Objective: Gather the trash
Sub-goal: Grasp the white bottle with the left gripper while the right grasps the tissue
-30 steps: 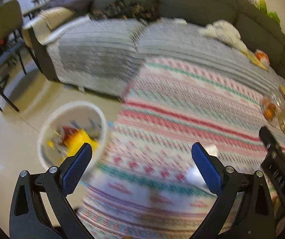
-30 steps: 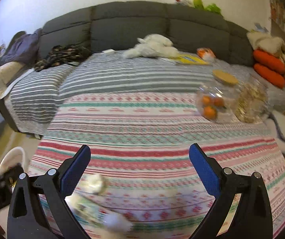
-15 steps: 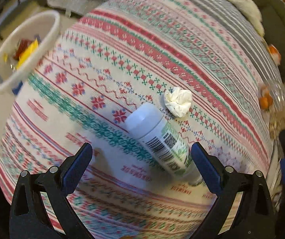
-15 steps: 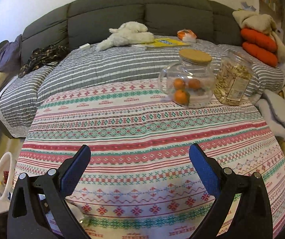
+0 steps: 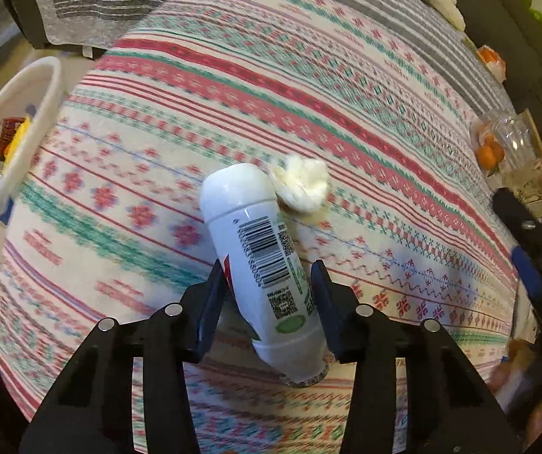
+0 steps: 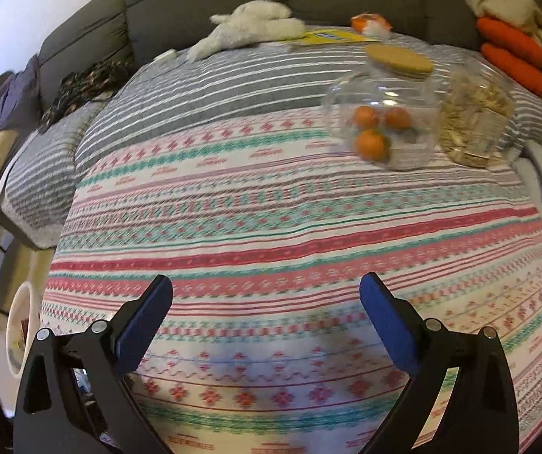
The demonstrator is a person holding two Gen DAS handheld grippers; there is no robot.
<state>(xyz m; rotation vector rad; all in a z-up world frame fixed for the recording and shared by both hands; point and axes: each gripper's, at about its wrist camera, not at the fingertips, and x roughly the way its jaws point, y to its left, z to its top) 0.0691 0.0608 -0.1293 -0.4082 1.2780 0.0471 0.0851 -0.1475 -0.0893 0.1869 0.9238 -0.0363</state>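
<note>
A: Trash first: the bin sits on the floor just off the tabletop; the bottle lies on the cloth.

B: Left tool has just closed onto the bottle; right tool gapes, empty. Next, I'd judge: lift it to the bin, then take the tissue.

Our left hand-held gripper points steeply down, and its jaws have just been closing; the blue pads now sit against both sides of the white bottle lying between them. Our right hand-held gripper tilts down less sharply, its blue pads spread wide apart with nothing between them. In the left wrist view, part of that right hand-held gripper shows dark at the right edge.
</note>
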